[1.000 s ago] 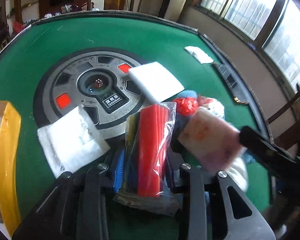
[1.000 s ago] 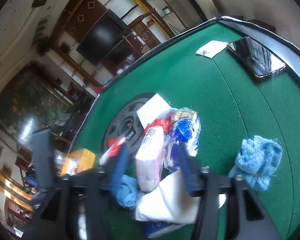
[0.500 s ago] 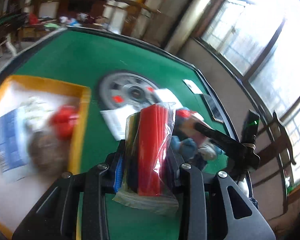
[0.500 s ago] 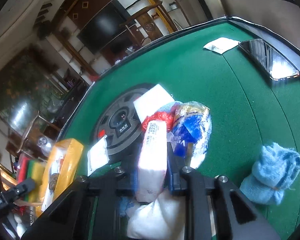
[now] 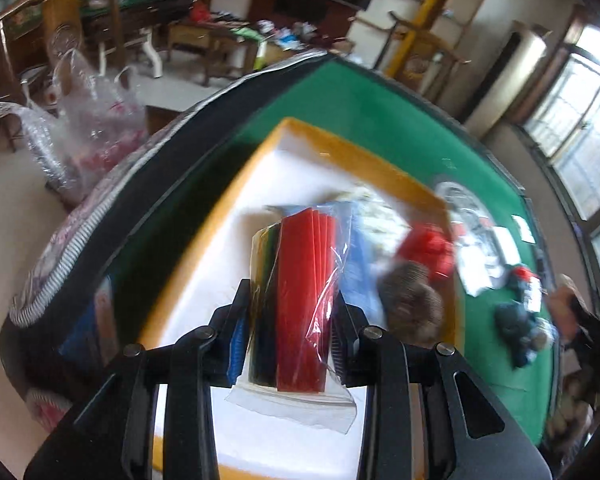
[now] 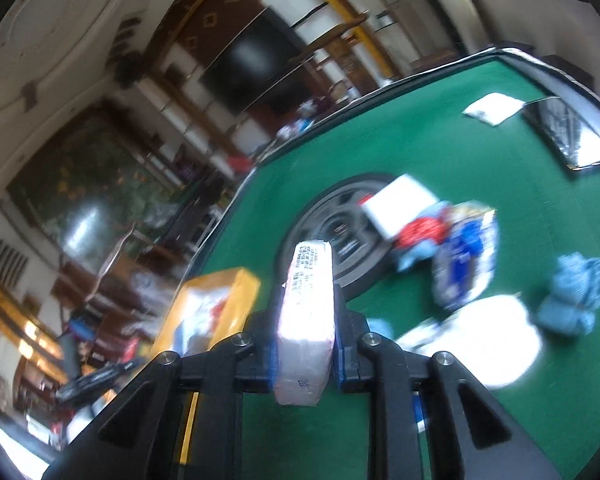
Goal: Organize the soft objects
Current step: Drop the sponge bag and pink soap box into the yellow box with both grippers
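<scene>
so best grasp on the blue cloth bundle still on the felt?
Probably from straight above on the blue cloth bundle, fingers pinching its bunched upper folds. It lies crumpled on the green table, apart from the other items, with no flat edge to slide under. The frame is blurred, so fold detail is unclear.

Green felt table (image 6: 440, 152), dark-rimmed, with a round grey hub (image 6: 332, 236) set in its middle. Phone (image 6: 568, 136) lying flat, screen up, along the right edge near the far corner. Beyond the far edge, a dark television (image 6: 256, 68) on a panelled wall, a large painting (image 6: 80, 184) to its left. Off the left edge, clear plastic bags (image 5: 88, 120) on the floor near a wooden chair (image 5: 60, 28). Yellow pillar (image 5: 416, 28) further back; bright windows (image 5: 580, 148) at right.
</scene>
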`<state>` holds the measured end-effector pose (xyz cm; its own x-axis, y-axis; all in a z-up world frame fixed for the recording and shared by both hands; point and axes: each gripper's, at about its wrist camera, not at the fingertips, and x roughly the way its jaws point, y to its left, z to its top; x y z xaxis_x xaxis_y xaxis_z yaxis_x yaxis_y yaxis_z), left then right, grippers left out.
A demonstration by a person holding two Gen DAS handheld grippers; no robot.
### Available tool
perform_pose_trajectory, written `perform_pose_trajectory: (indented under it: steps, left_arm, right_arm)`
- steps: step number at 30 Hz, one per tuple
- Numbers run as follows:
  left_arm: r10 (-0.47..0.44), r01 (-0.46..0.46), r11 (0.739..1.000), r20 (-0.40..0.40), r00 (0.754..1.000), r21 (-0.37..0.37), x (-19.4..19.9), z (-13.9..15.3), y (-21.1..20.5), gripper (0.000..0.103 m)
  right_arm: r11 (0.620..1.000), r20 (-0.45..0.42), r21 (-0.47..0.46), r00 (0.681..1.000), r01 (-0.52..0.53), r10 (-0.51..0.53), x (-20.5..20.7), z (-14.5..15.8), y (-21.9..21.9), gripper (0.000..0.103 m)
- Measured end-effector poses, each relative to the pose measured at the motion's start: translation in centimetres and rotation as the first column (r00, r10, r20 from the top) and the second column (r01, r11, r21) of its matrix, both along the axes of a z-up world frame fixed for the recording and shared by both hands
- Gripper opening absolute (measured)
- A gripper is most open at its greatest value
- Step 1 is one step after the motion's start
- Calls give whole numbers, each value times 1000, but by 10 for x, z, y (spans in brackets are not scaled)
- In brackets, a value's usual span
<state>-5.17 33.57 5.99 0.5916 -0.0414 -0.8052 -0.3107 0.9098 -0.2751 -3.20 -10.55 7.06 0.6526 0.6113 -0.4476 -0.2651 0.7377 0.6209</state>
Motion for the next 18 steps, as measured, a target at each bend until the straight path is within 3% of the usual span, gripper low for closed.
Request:
perform_pose_trajectory:
  steps: [4, 7, 9, 11, 14, 18]
  left_arm:
    - [4, -3, 1000, -39, 999, 12, 36, -17, 4, 33]
    - [-23, 23, 1000, -48, 999, 7, 62, -24, 3, 40]
    - [-13, 13, 1000, -44, 999, -9, 75, -27, 7, 54]
    - [-6, 5, 999, -34, 999, -48, 85, -26, 14, 56]
    - [13, -15, 994, -15, 1000, -107, 85, -21, 25, 56]
    - [34, -25, 993, 74, 997, -116, 51, 1, 32, 56]
  right_arm:
    - [997, 2, -17, 998, -70, 70, -5, 5, 35, 19]
    - [992, 3, -44, 993, -120, 120, -8, 7, 64, 19]
    - [986, -2, -57, 987, -158, 158, -9, 7, 84, 19]
    - [980, -7, -69, 983, -185, 185, -9, 5, 100, 19]
    - [969, -26, -75, 972, -235, 234, -8, 1, 126, 19]
    - [938, -73, -54, 939, -341, 337, -6, -11, 168, 19]
